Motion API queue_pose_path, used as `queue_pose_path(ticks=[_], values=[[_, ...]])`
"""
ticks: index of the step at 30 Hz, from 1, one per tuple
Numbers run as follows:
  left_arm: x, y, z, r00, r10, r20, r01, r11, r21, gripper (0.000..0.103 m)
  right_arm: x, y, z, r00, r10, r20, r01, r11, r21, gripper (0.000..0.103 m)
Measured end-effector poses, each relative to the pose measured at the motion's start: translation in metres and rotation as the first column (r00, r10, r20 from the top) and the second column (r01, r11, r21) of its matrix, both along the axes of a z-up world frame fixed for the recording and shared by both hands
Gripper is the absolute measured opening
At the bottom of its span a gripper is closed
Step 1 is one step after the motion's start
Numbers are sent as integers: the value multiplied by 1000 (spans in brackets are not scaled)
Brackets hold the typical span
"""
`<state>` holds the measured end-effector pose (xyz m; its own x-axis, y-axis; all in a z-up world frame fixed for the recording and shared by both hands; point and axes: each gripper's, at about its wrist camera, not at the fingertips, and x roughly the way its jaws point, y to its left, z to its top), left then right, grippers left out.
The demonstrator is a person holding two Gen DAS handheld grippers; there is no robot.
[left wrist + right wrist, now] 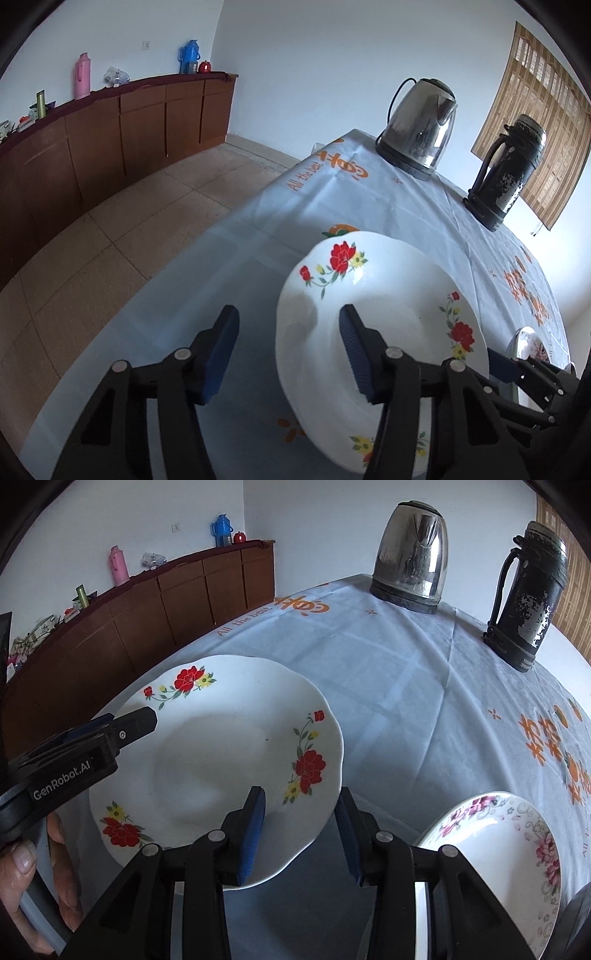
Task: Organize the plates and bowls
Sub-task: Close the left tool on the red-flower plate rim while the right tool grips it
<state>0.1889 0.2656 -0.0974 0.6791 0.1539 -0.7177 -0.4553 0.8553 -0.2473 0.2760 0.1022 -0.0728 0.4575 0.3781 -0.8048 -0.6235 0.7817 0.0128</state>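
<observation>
The left gripper (288,350) has its fingers apart, straddling the near left rim of the red-flowered plate (388,314): its right finger (354,350) lies over the plate's hollow and its left finger lies outside the rim, above the blue-white cloth of the surface (258,206); I cannot tell whether either pad touches the china. From the right wrist view the same plate (207,760) lies flat on the surface ahead and to the left of the right gripper (299,834), whose fingers are also apart, the left finger (255,830) over the plate's near edge and the right finger just past the rim, so that the rim sits in the gap without being clamped. The left gripper (110,734) reaches in from the left over the far rim of this plate, with part of the left hand (40,878) showing below it. To the right of the right gripper's fingers, near the surface's edge, rests a second plate with pink flowers (517,864), apart from the first. Far beyond the fingers a steel kettle (410,554) and a dark worn thermos (528,598) stand upright on the cloth, well apart from both plates
</observation>
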Motion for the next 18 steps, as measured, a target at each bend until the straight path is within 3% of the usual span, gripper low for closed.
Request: queue_pose_path(ticks=[4,10,18], values=[[3,1,-3,1000,-9,-15,9,1000,-13,30,-4,1,0,1000,-13,23,13,1000,6,41],[3,-1,-3,1000,-27,-11,27,1000,-12,21,-8,0,-2,998,-19,66,18,1000,20,41],[3,-1,-2,1000,-28,-11,28,1000,-11,21,-13,-1,-2,994,-18,105,16,999,28,41]])
